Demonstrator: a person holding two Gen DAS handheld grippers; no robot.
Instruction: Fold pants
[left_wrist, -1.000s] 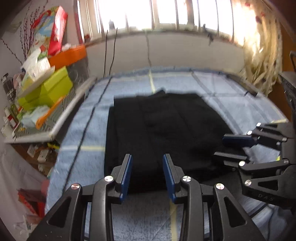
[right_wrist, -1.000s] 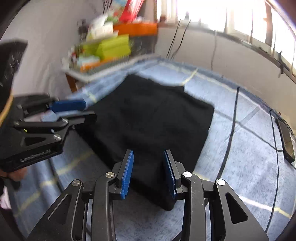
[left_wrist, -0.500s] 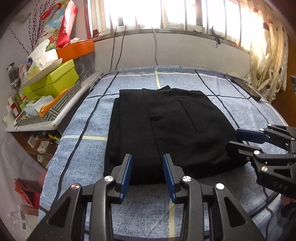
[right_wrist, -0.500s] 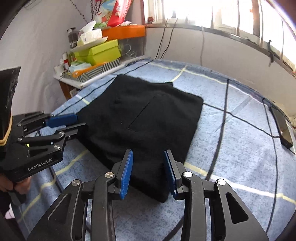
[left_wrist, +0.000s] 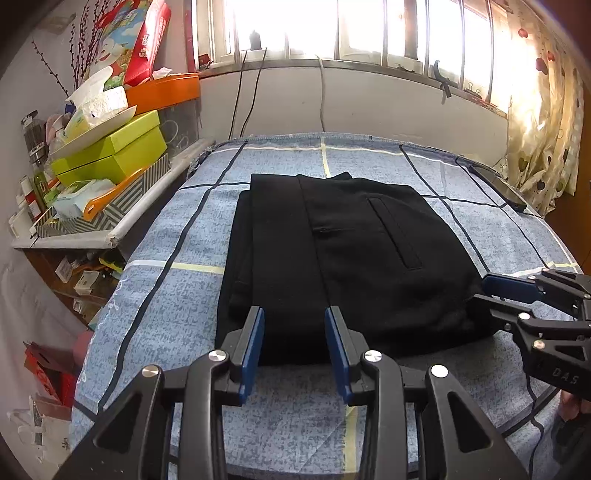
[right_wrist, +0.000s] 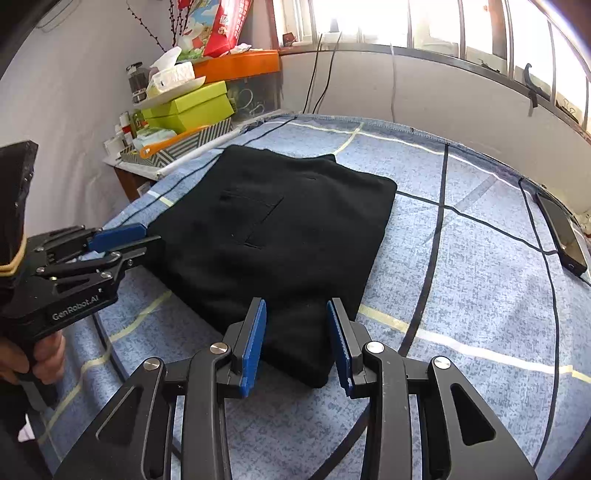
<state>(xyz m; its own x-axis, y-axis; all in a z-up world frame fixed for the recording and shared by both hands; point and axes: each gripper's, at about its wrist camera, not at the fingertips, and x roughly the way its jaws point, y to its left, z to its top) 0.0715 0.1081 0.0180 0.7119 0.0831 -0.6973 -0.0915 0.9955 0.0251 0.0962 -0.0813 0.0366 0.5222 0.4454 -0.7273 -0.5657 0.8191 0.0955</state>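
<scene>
Black pants (left_wrist: 332, 251) lie folded into a flat stacked rectangle on a blue checked sheet (left_wrist: 155, 295); they also show in the right wrist view (right_wrist: 280, 236). My left gripper (left_wrist: 294, 325) is open and empty, just above the pile's near edge. It also shows in the right wrist view (right_wrist: 129, 240) at the pile's left corner. My right gripper (right_wrist: 296, 325) is open and empty above the pile's near right corner. In the left wrist view it (left_wrist: 484, 290) sits at the pile's right edge.
A side shelf at the left holds green boxes (left_wrist: 110, 151), tissues, an orange tray and bottles. A dark phone (right_wrist: 561, 236) with a cable lies on the sheet at the right. A window wall and curtain (left_wrist: 543, 122) stand behind.
Both grippers have pulled back and up from the folded pants, which now lie still and in sharper view. The jaws have stayed open.
</scene>
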